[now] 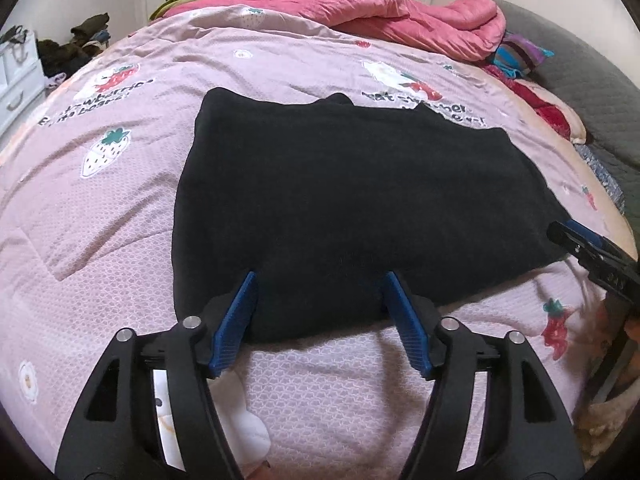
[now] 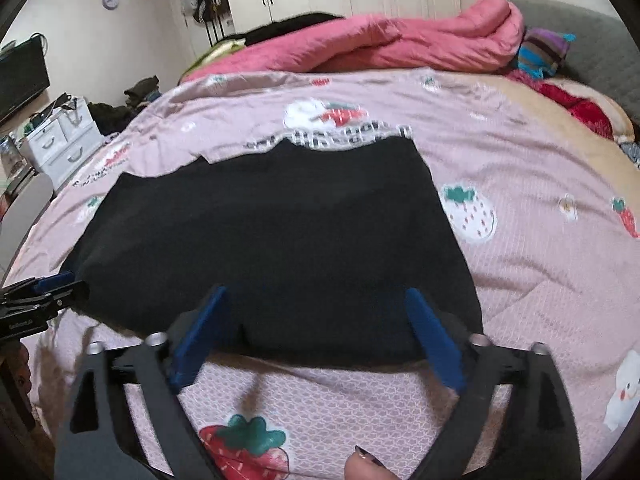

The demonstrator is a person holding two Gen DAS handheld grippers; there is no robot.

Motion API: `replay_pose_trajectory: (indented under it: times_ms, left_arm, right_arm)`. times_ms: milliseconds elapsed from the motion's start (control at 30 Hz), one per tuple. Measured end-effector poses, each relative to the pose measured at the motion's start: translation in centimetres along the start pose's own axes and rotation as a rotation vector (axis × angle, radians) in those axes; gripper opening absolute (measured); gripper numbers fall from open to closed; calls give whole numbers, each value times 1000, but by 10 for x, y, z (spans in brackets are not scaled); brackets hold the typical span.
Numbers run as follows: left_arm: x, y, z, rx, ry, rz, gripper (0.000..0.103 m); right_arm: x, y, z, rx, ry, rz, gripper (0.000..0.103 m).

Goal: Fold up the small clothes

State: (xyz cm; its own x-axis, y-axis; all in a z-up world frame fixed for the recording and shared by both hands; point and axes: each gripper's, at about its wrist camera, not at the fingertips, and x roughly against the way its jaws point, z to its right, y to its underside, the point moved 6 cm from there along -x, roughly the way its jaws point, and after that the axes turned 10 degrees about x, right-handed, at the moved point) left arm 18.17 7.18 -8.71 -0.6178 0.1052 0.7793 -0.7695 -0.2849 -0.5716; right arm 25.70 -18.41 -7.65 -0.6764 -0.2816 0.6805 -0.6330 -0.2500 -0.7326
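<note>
bedroom scene: pink strawberry-print quilt (image 1: 120, 240) on the bed carries a black garment (image 1: 340, 200) lying flat mid-frame in both views, its long axis running left-right, its near hem just past both sets of tongs. left tongs (image 1: 320, 280) are spread with nothing pinched, straddling the hem's lower-left part; right tongs (image 2: 316, 296) are spread wide and empty at the lower-right part, so each hand is about equally near its own end. rolled pink duvet (image 1: 420, 20) sits well apart at the upper frame, drawers (image 2: 64, 144) far left, nothing blocks the hem.
</note>
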Motion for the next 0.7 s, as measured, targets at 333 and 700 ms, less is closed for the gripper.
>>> replay_pose_trajectory:
  times_ms: [333,700]
  left_arm:
    - [12,-6,-2,33,34,24,81]
    - [18,-13,-14,69,9,46,94]
  right_arm:
    - [10,-8,-5,15,-3,64,99]
    - [16,-12,-21,63,0,92,99]
